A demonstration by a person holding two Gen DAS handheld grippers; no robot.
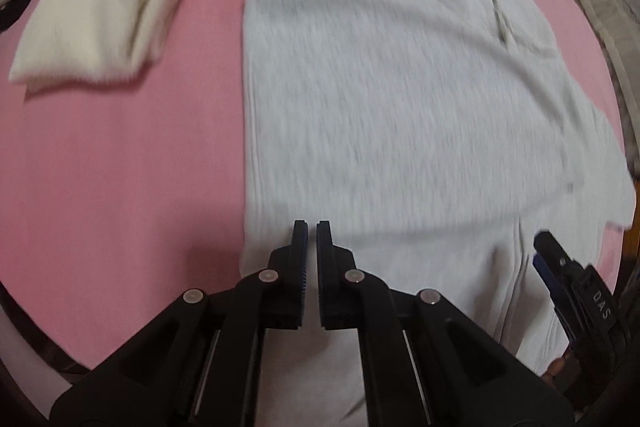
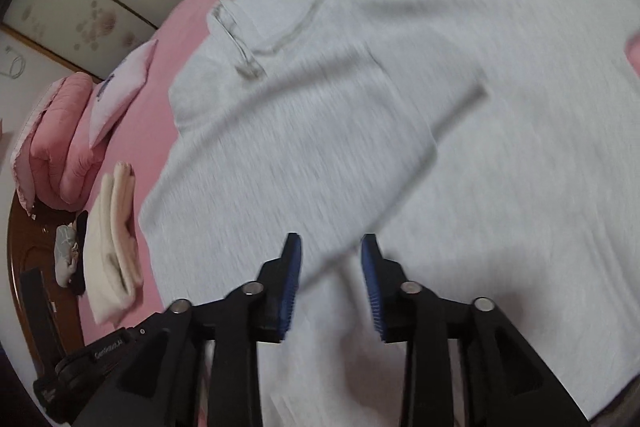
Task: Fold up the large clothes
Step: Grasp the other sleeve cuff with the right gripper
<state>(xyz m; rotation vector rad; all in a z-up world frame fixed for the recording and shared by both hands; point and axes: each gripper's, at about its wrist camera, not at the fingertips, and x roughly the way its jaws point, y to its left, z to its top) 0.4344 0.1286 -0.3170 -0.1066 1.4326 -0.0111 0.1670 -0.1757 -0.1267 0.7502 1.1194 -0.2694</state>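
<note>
Pink bedding [image 1: 120, 167] covers a wide bed, with a grey sweatshirt [image 1: 380, 99] lying flat and partly folded across its middle. To one side, well apart from it, sits a folded cream garment [image 1: 100, 11]. The left gripper [image 1: 312, 227] points down over the sweatshirt's near edge, jaws almost together with a thin gap and nothing between them. The right gripper [image 2: 331, 241] hovers above the grey fabric, jaws partly open and empty. Pink quilts [image 2: 60, 143] are stacked beside a pillow [image 2: 120, 87] at the bed's far end.
</note>
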